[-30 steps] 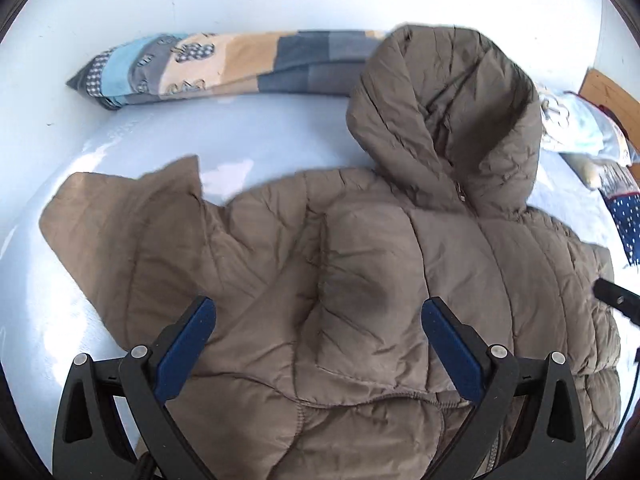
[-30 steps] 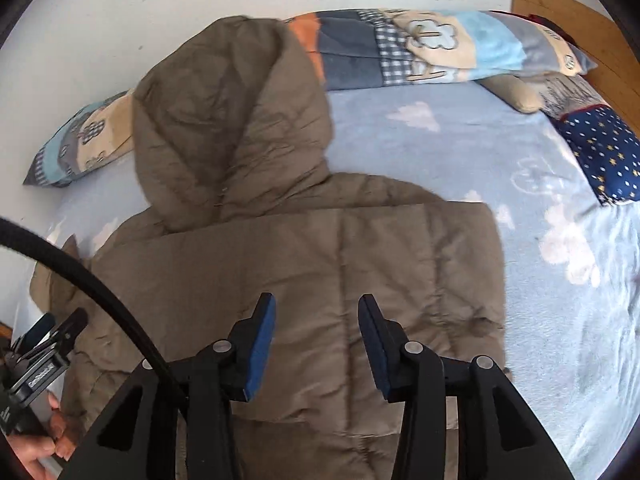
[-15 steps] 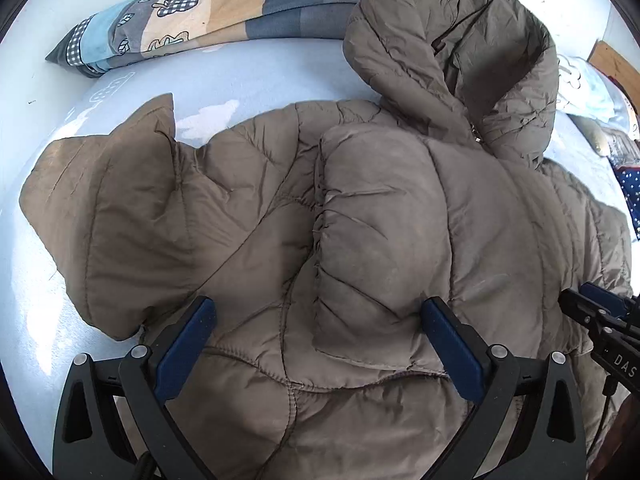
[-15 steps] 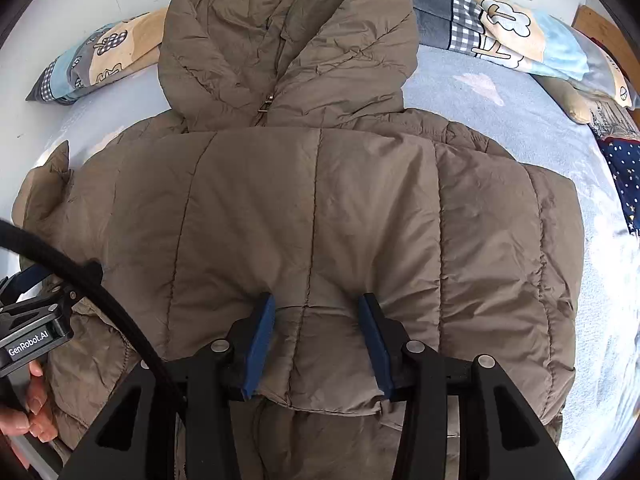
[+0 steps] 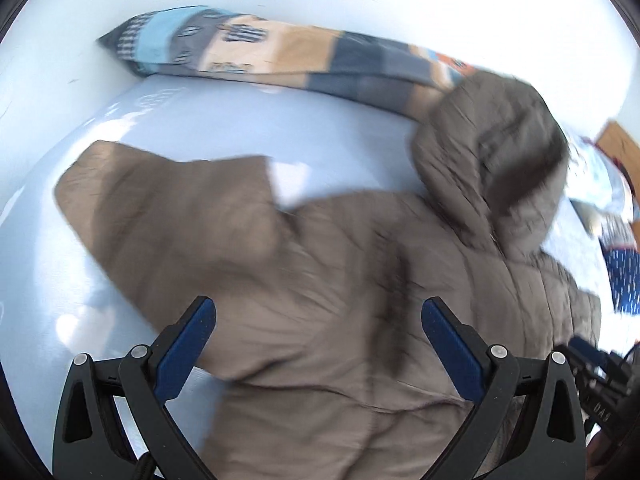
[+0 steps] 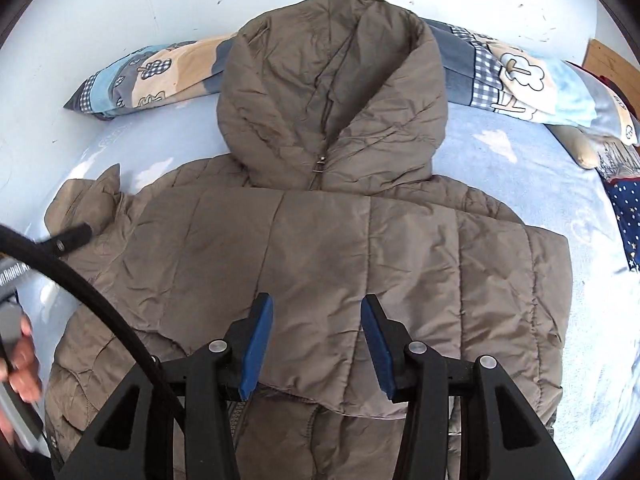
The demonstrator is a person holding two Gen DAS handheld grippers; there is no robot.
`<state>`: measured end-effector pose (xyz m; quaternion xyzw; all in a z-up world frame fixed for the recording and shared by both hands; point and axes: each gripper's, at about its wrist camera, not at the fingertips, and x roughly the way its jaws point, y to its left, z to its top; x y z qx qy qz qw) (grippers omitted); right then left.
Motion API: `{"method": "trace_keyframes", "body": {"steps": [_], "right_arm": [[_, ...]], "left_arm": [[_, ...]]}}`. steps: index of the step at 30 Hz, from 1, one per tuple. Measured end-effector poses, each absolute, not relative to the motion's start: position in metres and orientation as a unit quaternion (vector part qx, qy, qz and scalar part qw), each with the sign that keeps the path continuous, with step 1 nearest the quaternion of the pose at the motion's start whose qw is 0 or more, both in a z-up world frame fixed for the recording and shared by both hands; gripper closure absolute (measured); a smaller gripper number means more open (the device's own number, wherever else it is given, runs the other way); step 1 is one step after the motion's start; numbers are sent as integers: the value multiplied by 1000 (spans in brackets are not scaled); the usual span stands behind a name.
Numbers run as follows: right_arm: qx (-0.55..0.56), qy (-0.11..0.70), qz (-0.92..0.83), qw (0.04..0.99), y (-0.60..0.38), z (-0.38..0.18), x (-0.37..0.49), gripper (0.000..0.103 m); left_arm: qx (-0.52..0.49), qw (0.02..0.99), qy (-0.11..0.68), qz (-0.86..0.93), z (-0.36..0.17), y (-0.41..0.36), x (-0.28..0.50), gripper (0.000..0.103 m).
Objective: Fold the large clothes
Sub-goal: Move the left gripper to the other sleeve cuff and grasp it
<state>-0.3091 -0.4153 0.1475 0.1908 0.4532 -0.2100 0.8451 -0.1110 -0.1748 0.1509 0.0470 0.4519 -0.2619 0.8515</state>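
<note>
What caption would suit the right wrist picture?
Open right gripper hovers over a brown hooded puffer jacket spread on a blue bed.

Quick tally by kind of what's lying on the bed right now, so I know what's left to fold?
Puffer jackets, brown, hooded: 1
Long patchwork pillows along the wall: 1
Navy star-print cushions at the right edge: 1
Small beige cushions beside it, partly hidden: 1
Total: 4

Only the jacket needs folding.
</note>
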Motion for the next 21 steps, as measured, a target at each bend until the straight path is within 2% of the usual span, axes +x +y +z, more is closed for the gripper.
{"method": "trace_keyframes", "body": {"steps": [11,16,18,20,21], "right_arm": [[179,439,-183,862,-396,148,-299,53],[170,438,-167,867,-383,149,-294,53],[168,437,-165,868,-380,149,-294,52],[170,436,-163,868,-380,149,-294,52],[171,436,-164,868,-381,149,-293,52]], "left_arm": [[-35,861,485,-151,140,-33,-8,0],[-165,835,510,-126,117,44,41,1],[-239,813,515,-127,106,71,55,4],[-298,796,510,-132,98,92,66,17],[-323,788,507,-135,94,101,72,19]]}}
